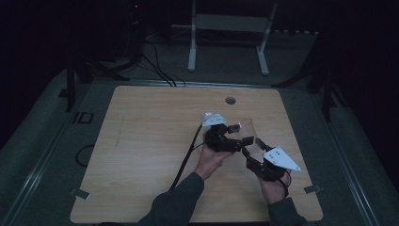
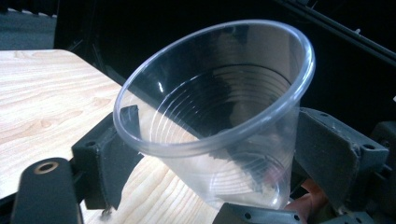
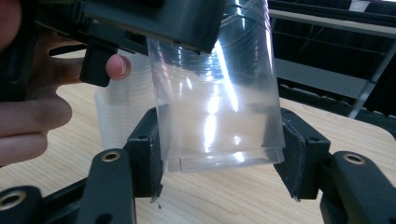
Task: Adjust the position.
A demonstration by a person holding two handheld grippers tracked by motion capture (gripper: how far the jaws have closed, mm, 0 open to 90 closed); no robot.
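Observation:
A clear plastic cup (image 1: 244, 129) is held in the air above the wooden table (image 1: 150, 141), right of centre, between both grippers. My left gripper (image 1: 234, 128) comes from the left; in the left gripper view its jaws rest against both sides of the tilted cup (image 2: 219, 116), just under the rim. My right gripper (image 1: 249, 147) reaches in from the lower right. In the right gripper view its jaws press on the cup's base (image 3: 222, 149). Behind the cup there is a frosted ribbed shape (image 3: 119, 112), perhaps a second cup; I cannot tell.
A round cable hole (image 1: 230, 100) sits near the table's far edge. The left gripper's black cable (image 1: 187, 157) trails over the table toward the front. Beyond the table stand a white frame (image 1: 230, 23) and dark stands, with cables on the floor.

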